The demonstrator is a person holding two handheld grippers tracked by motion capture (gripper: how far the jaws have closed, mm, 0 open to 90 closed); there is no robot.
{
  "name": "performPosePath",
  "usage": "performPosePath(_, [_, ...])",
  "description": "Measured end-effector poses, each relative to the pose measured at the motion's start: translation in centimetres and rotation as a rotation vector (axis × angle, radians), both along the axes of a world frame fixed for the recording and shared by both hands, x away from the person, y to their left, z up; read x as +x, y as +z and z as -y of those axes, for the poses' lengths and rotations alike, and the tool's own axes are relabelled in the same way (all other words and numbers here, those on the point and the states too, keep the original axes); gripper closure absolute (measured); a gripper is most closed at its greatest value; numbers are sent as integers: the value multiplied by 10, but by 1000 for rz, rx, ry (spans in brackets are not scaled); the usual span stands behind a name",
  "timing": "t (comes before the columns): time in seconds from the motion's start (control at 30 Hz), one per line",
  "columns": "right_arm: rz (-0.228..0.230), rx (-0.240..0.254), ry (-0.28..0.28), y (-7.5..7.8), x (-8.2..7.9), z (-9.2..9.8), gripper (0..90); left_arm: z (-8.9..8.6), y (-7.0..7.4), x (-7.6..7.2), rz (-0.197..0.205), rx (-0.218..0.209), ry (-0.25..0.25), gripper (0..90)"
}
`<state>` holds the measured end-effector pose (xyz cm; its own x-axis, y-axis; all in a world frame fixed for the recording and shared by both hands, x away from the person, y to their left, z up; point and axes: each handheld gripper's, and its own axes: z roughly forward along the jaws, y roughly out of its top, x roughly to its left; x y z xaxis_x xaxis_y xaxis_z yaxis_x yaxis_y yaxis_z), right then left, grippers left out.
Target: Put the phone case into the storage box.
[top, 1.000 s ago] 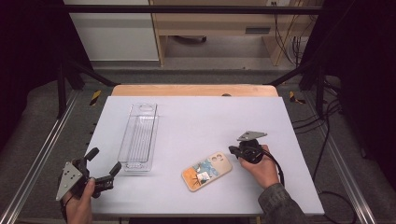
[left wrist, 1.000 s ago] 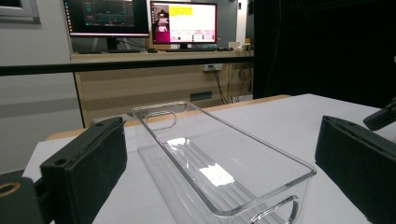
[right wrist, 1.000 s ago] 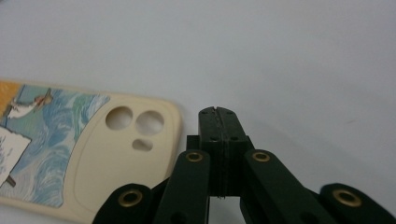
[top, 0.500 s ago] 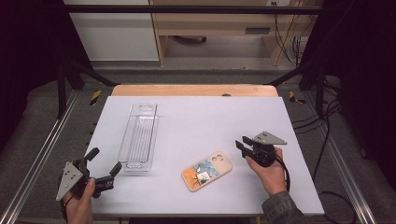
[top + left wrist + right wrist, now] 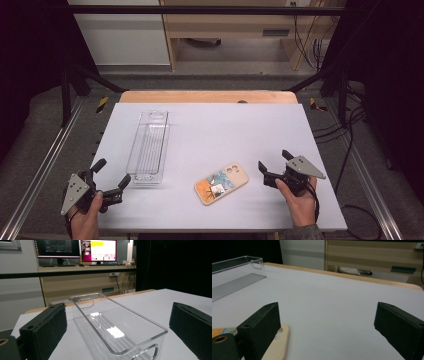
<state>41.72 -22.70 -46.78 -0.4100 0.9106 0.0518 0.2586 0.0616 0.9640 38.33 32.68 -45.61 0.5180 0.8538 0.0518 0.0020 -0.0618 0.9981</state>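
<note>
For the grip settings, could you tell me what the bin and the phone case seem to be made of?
Clear bin: apparently hard, glossy plastic; see-through walls with bright reflections. Phone case: probably matte plastic or silicone; cream rim, printed picture, no glare.

Cream phone case (image 5: 221, 183) (orange picture); clear tray (image 5: 148, 146).

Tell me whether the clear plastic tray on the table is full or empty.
Empty. The clear plastic tray shows just its ribbed bottom through the walls, and the cream phone case lies outside it on the white table.

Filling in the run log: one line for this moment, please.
right gripper: open, beside phone | left gripper: open, facing clear tray | phone flat on table
</note>
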Motion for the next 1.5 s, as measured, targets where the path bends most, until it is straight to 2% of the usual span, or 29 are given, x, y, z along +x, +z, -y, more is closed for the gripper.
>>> performPosePath(0.13, [23, 15, 14, -3, -6, 2, 66, 2, 2, -3, 1, -5, -7, 10])
performPosePath(0.2, [47, -21, 15, -1, -10, 1, 69, 5, 4, -6, 1, -1, -10, 10])
performPosePath(0.4, [52, -14, 22, -6, -11, 4, 80, 12, 11, -12, -4, 31, -30, 9])
performPosePath(0.5, [59, -21, 25, -8, -12, 3, 81, 21, 17, -13, -15, 42, -50, 9])
performPosePath(0.57, [64, -17, 31, -8, -12, 2, 81, 36, 24, -13, -35, 81, -87, 9])
performPosePath(0.6, [65, -11, 31, -9, -12, 2, 81, 36, 24, -13, -35, 81, -87, 9])
performPosePath(0.67, [66, -8, 31, -9, -13, 3, 77, 49, 28, -12, -49, 104, -118, 9])
performPosePath(0.7, [65, 4, 30, -9, -14, 4, 77, 62, 32, -9, -70, 118, -153, 9])
performPosePath(0.77, [66, 8, 34, -11, -13, 4, 77, 67, 33, -8, -71, 128, -163, 10])
performPosePath(0.8, [64, 2, 35, -11, -13, 4, 77, 82, 37, -4, -90, 143, -207, 10])
performPosePath(0.83, [64, 1, 37, -11, -13, 4, 76, 89, 39, -1, -99, 154, -225, 9])
performPosePath(0.9, [63, 3, 40, -11, -13, 3, 75, 94, 39, 1, -109, 157, -236, 10])
performPosePath(0.93, [67, -4, 41, -10, -13, 2, 74, 106, 40, 7, -138, 168, -258, 11])
performPosePath(0.97, [67, -4, 41, -10, -13, 2, 74, 106, 40, 7, -138, 168, -258, 12])
performPosePath(1.0, [70, -15, 45, -10, -13, 2, 71, 118, 40, 13, -172, 192, -279, 13])
performPosePath(1.07, [69, -18, 47, -10, -14, 2, 70, 121, 40, 15, -184, 196, -285, 14])
performPosePath(1.1, [67, -17, 49, -10, -14, 1, 69, 130, 40, 22, -226, 204, -307, 15])
performPosePath(1.2, [61, -18, 52, -11, -13, 1, 65, 138, 41, 28, -250, 209, -314, 19])
performPosePath(1.23, [61, -19, 53, -11, -13, 0, 65, 145, 41, 32, -275, 228, -321, 19])
performPosePath(1.3, [61, -20, 52, -11, -13, 0, 65, 149, 40, 34, -285, 245, -322, 19])
performPosePath(1.33, [64, -21, 51, -11, -13, 0, 65, 157, 38, 38, -309, 262, -326, 21])
performPosePath(1.43, [64, -22, 51, -11, -13, 0, 64, 166, 34, 41, -329, 284, -345, 22])
performPosePath(1.5, [63, -25, 50, -12, -12, 0, 63, 177, 28, 46, -352, 321, -362, 22])
